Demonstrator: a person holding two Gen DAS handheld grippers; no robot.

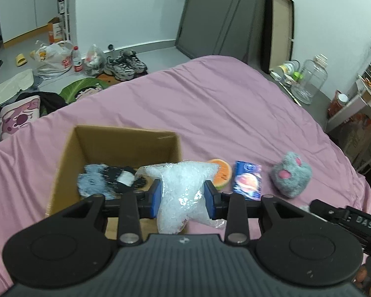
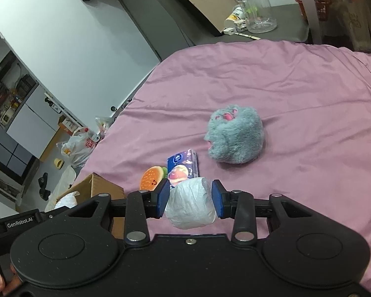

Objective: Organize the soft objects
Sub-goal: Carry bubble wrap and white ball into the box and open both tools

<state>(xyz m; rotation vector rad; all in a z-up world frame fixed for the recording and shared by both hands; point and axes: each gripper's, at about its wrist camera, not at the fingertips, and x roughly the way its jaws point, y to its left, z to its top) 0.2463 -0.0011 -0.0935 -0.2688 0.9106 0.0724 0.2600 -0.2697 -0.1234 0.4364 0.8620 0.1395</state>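
Carrying the crinkly clear plastic bag of white filling (image 1: 183,193) to the open brown cardboard box (image 1: 126,143) is the step in hand. The left gripper (image 1: 183,198) has its blue-padded fingers (image 1: 155,198) pressed into the bag's sides. The bag hangs at the box's near right corner, partly over the opening.

To do it well, shift the bag further left until it sits fully over the opening, above the grey-and-black knitted gloves (image 1: 106,180) already inside. Lower it before parting the fingers, or it may catch on the box wall and slide onto the pink bedsheet (image 1: 222,104).

The right gripper (image 2: 191,199) holds a pale, wrinkled wrapped bundle (image 2: 190,203) between its fingers, above the bed just beside the box; keep it clear until the left has let go.

Waiting on the sheet, right of the box, are a small orange burger-shaped plush (image 2: 152,178), a blue printed tissue packet (image 2: 183,167) touching it, and, apart from those, a fluffy grey plush with pink patches (image 2: 235,136).
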